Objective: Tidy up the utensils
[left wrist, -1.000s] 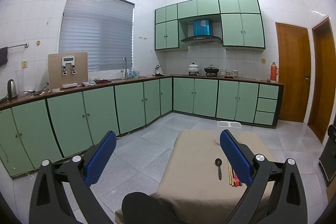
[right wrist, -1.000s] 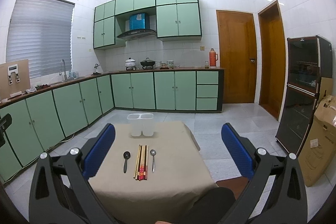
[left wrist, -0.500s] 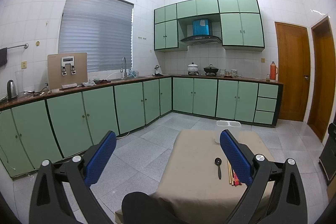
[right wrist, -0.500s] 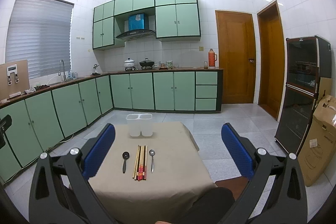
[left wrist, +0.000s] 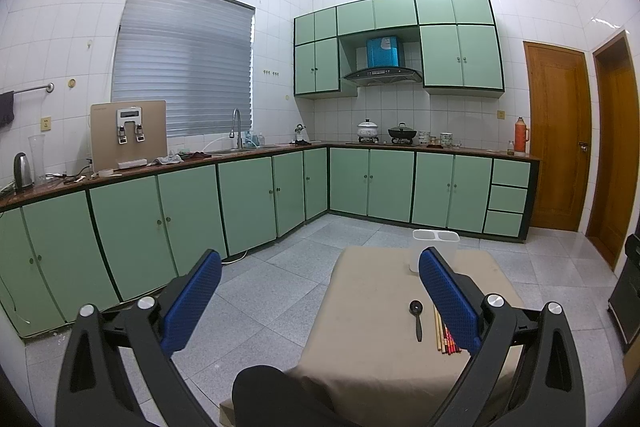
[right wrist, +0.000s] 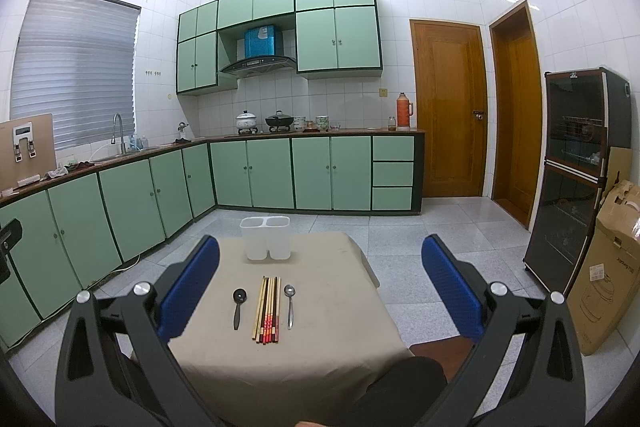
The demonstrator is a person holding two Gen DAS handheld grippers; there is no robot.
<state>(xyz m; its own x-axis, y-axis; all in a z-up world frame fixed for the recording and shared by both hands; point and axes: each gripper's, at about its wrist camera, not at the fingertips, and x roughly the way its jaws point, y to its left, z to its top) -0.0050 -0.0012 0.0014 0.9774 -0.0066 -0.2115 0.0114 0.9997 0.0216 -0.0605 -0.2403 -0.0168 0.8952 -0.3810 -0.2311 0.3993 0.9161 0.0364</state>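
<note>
Chopsticks [right wrist: 267, 309] lie lengthwise ahead of my right gripper [right wrist: 320, 291] — nearer than my left gripper [left wrist: 320, 299]; both jaws apart, empty.

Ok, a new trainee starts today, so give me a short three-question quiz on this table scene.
1. True or false: the white holder already contains utensils.
2. Which lies left of the chopsticks? A) black spoon B) metal spoon
3. Fill in: both the left claw and the right claw are ____.

Key: 1 false; 2 A; 3 open
</note>
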